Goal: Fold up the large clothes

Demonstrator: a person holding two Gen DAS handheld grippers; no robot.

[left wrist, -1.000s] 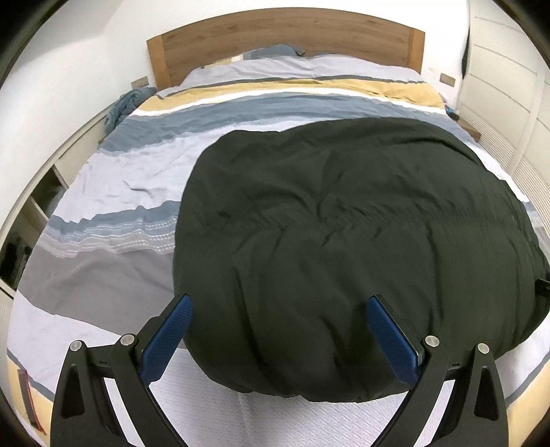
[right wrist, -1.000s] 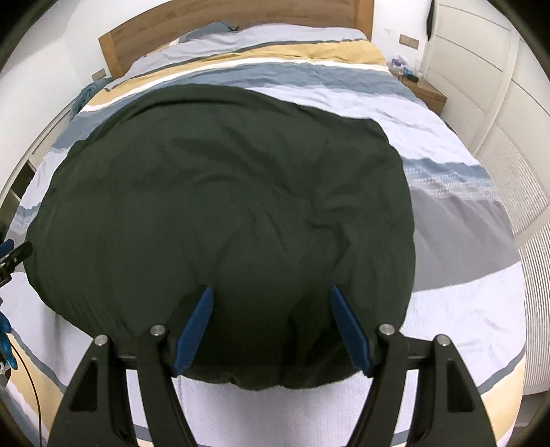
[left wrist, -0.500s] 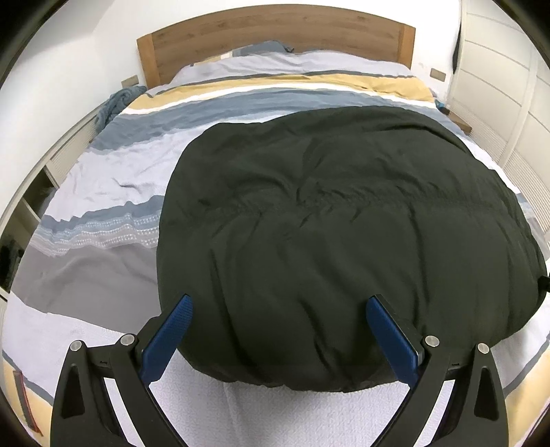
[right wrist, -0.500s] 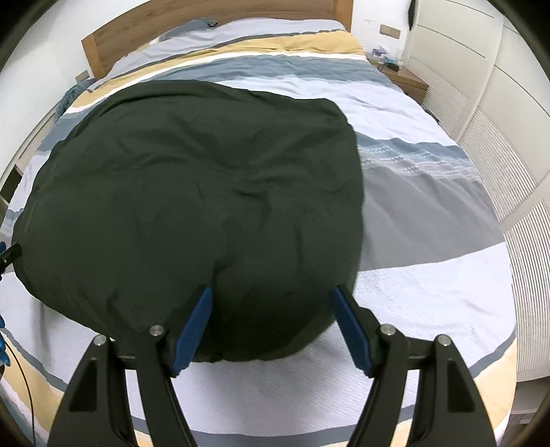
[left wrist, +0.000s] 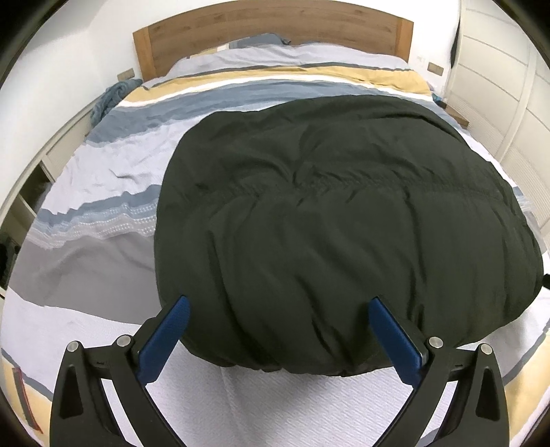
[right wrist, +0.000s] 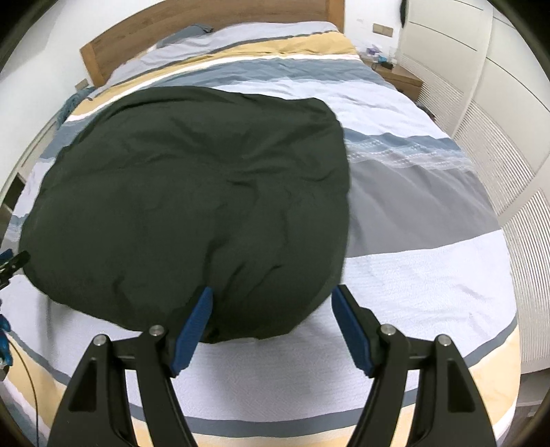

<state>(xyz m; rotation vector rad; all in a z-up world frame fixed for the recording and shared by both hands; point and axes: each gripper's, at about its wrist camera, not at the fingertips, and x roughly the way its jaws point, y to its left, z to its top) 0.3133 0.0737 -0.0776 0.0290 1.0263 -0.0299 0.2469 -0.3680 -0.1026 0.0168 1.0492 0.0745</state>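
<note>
bed (left wrist: 103, 178): striped cover, wooden headboard (left wrist: 275, 31), white cupboards (right wrist: 481, 103) alongside | dark garment (left wrist: 326, 223): spread across bed near the foot | left gripper (left wrist: 278, 306): jaws apart, empty | right gripper (right wrist: 271, 295): jaws apart, empty

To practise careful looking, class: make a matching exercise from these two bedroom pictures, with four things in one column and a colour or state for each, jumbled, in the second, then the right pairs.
Things
1. garment
2. headboard
3. left gripper
4. duvet

Colour or state
A. brown wood
B. striped in grey, blue, white and yellow
C. dark green, lying spread on the bed
D. jaws open, blue pads apart

Pairs: 1-C, 2-A, 3-D, 4-B
</note>
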